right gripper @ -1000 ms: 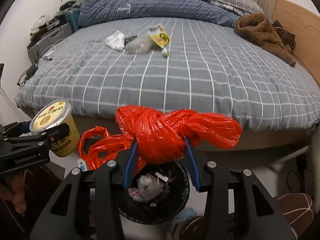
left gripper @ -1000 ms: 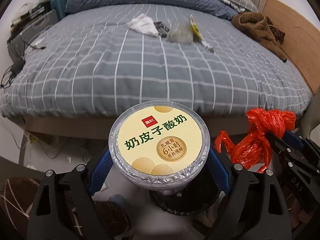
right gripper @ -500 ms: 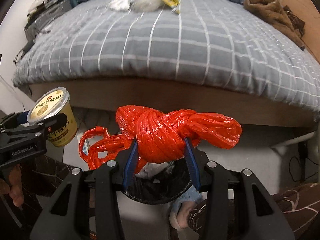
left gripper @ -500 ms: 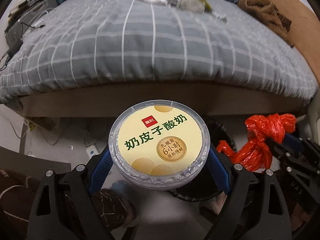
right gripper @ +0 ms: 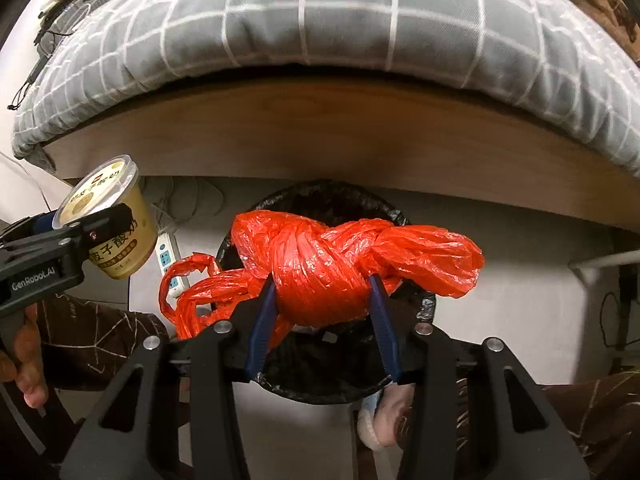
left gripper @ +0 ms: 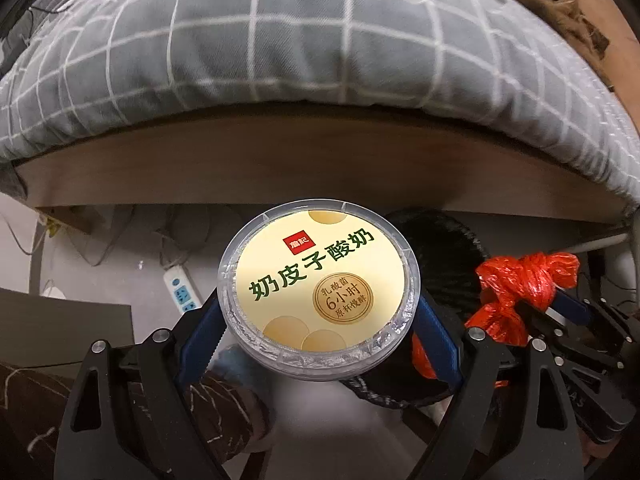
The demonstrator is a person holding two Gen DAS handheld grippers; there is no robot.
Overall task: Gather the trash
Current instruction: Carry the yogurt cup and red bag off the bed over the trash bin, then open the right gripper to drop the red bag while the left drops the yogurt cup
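Observation:
My left gripper (left gripper: pixel 318 320) is shut on a yellow-lidded yogurt cup (left gripper: pixel 318 290) and holds it upright, left of a black-lined trash bin (left gripper: pixel 452 240). The cup also shows in the right wrist view (right gripper: pixel 108 224), with the left gripper (right gripper: pixel 60 248) around it. My right gripper (right gripper: pixel 324 304) is shut on a knotted red plastic bag (right gripper: pixel 340 264) directly above the bin (right gripper: pixel 416 304). The bag also shows in the left wrist view (left gripper: pixel 520 292). The bin's contents are mostly hidden by the bag.
The bed with a grey checked cover (left gripper: pixel 300 40) and wooden frame (right gripper: pixel 340 140) looms just behind the bin. A white power strip (left gripper: pixel 182 292) lies on the floor at left. A brown garment (left gripper: pixel 560 8) lies on the bed's far right. My feet and legs show below.
Both grippers have dropped lower and tilted downward toward the floor. The bed top has slid out of view and the bin now sits under the red bag. Both grips are unchanged.

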